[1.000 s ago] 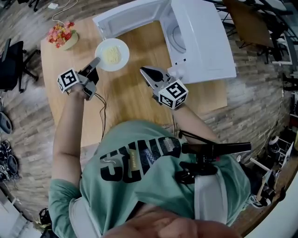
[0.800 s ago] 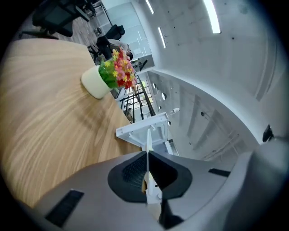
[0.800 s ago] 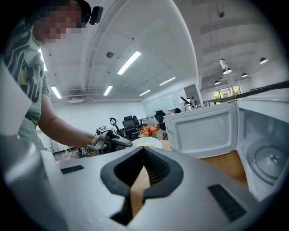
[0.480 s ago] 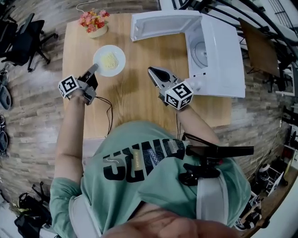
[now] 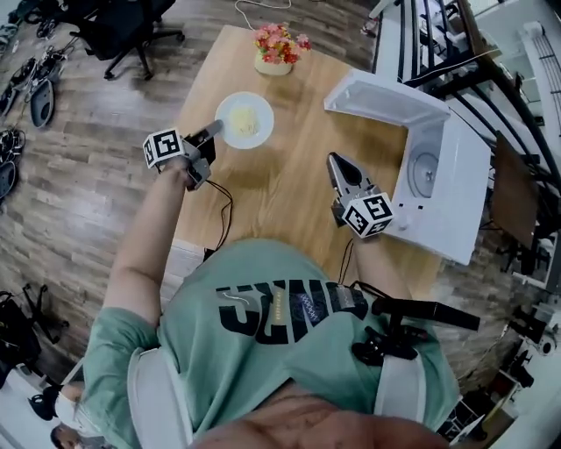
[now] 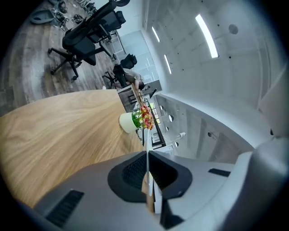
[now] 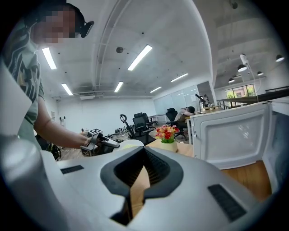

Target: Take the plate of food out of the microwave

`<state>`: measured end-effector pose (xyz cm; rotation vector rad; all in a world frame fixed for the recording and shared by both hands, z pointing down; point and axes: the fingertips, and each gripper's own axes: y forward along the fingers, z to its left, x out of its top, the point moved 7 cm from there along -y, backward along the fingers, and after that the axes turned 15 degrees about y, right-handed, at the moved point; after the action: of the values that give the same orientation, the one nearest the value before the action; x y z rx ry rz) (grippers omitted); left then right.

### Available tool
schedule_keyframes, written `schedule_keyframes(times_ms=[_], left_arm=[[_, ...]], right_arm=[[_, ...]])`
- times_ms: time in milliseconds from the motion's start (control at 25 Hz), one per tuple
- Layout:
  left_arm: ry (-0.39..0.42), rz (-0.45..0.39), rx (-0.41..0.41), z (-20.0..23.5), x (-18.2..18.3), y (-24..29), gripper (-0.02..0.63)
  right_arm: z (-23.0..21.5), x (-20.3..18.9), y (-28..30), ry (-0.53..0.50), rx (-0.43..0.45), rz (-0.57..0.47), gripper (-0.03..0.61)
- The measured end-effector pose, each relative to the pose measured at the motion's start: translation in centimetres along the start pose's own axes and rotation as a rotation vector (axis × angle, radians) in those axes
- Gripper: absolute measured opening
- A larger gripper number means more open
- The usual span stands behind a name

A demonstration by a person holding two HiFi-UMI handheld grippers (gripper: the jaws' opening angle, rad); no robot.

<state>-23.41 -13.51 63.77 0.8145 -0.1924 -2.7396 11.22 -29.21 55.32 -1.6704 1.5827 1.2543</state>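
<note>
The white plate (image 5: 244, 120) with pale yellow food is over the left part of the wooden table (image 5: 289, 188), well away from the microwave (image 5: 443, 188). My left gripper (image 5: 215, 131) is shut on the plate's near rim. In the left gripper view that rim shows edge-on as a thin white line (image 6: 148, 180) between the closed jaws of the left gripper (image 6: 148, 155). My right gripper (image 5: 336, 161) hovers over the table's middle, in front of the microwave, shut with nothing in it. In the right gripper view its tips (image 7: 144, 151) meet, and the plate (image 7: 128, 143) and left gripper (image 7: 106, 142) lie beyond.
The microwave stands empty at the right with its door (image 5: 386, 96) swung wide open toward the table's far side. A pot of red and yellow flowers (image 5: 279, 48) sits at the far edge, just beyond the plate. Office chairs (image 5: 123, 26) stand on the floor to the left.
The left gripper has carried the plate leftward, away from the open microwave door toward the flower pot. The right gripper has drifted a little along the table. The head view has swung round.
</note>
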Motion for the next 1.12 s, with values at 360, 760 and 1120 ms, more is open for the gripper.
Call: schedule_keyframes(times_ms=[360,760,1120], left_arm=[[0.008,-0.046,0.0,-0.3,2.2,-2.4,0.017],[0.042,-0.034,-0.045,-2.6,2.7,-0.8,0.017],[-0.056,0.023,0.012,4.3,-2.1,0.5,0.017]], right_arm=[[1.3,0.6,1.7,-0.01,0.024,-0.002,0.006],[0.8,1.3,-0.1,-0.015,0.021,-0.02,0.005],[-0.5,-1.9,1.0,0.007,-0.009,0.05,0.006]])
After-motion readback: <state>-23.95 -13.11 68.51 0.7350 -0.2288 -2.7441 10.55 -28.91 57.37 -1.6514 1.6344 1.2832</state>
